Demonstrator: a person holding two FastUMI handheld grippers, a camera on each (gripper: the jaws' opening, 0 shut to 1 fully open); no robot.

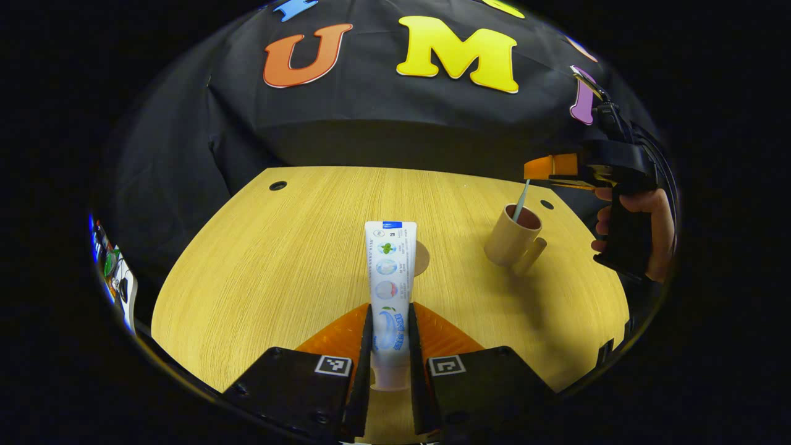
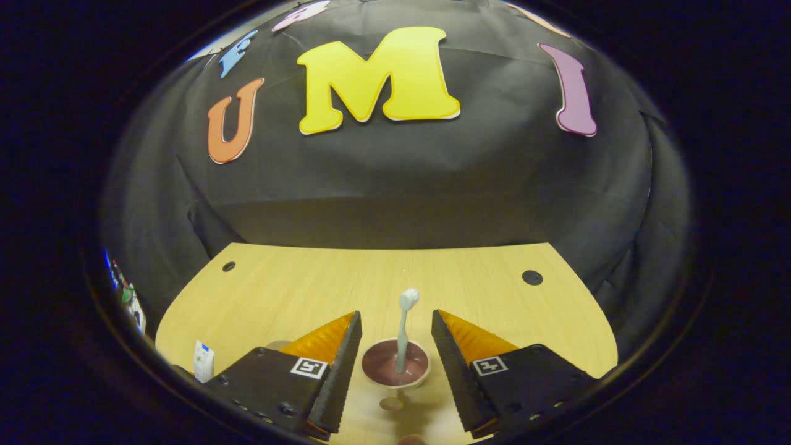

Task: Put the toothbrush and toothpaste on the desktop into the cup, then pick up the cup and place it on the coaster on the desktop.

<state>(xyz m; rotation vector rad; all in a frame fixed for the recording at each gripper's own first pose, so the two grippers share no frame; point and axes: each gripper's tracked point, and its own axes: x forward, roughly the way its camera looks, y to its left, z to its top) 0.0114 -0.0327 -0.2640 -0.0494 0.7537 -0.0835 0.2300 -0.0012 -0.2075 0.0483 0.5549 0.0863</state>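
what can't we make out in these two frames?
- Coaster, left gripper view: mostly behind the toothpaste; just a sliver shows.
- Toothpaste cap end, left gripper view: sits between the left claw fingers, so contact with the desk can't be judged.
- Toothbrush handle bottom, right gripper view: hidden inside the cup.
- Cup wall and base, right gripper view: seen from above; the open right claw flanks it.

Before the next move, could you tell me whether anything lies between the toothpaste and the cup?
Nothing visible does: bare desktop separates the toothpaste, held in the left tongs, from the cup. The toothbrush already stands inside.
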